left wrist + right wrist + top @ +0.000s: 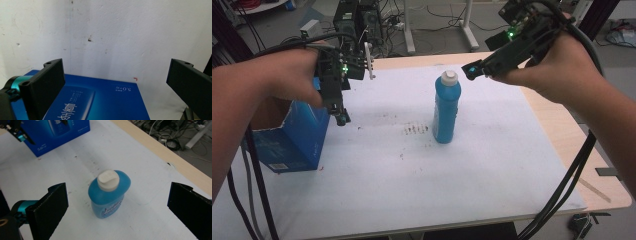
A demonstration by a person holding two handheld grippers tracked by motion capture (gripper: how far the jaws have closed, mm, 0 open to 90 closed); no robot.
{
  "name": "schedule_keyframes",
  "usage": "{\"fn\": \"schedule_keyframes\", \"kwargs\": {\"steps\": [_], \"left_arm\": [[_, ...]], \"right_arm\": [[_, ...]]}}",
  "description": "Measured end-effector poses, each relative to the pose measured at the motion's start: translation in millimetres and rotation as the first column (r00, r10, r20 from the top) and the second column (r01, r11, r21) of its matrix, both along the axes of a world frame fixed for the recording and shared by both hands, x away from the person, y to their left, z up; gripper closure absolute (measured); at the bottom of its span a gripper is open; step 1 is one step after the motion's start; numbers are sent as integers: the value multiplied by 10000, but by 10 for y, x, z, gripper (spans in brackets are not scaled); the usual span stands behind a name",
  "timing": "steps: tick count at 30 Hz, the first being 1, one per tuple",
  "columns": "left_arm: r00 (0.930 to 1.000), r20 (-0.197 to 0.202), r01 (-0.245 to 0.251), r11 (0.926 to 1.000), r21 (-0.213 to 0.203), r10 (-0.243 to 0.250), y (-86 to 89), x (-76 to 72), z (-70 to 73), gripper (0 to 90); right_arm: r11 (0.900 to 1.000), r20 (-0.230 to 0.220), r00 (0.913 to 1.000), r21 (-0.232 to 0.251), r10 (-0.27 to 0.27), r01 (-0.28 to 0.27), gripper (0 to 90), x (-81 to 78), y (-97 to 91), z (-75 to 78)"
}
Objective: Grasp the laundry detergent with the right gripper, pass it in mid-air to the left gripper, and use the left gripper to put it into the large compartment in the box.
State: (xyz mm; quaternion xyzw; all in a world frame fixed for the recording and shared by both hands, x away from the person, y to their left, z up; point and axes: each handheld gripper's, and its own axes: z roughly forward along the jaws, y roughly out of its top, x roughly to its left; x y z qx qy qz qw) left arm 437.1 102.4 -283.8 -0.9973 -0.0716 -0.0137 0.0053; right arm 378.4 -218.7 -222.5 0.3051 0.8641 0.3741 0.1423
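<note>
The right hand-held gripper [117, 202], jaws spread, hovers above the blue bottle [446, 107] standing right of the box [294, 137] (left hand-held gripper [341, 119] also spread), likely needing to descend and close.

Free room and obstacles on the desk [492, 165]. The blue bottle [446, 107] stands upright near the middle, with bare white surface on every side. The open blue box [294, 137] occupies the left edge, well apart from the bottle. Between them lies an unobstructed lane; the front and right areas are likewise open.
</note>
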Motion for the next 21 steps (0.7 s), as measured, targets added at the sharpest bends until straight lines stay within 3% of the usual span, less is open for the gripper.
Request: {"fn": "schedule_keyframes", "kwargs": {"steps": [8,21], "left_arm": [[10000,-32,-38,10000,49,38,24,6,-4,17],[10000,45,54,10000,74,-55,12,-42,-16,17]], "right_arm": [[9974,310,9990,656,-325,304,24,-238,-149,-203],[9927,423,9972,1062,-613,565,24,-527,-172,-551]]}}
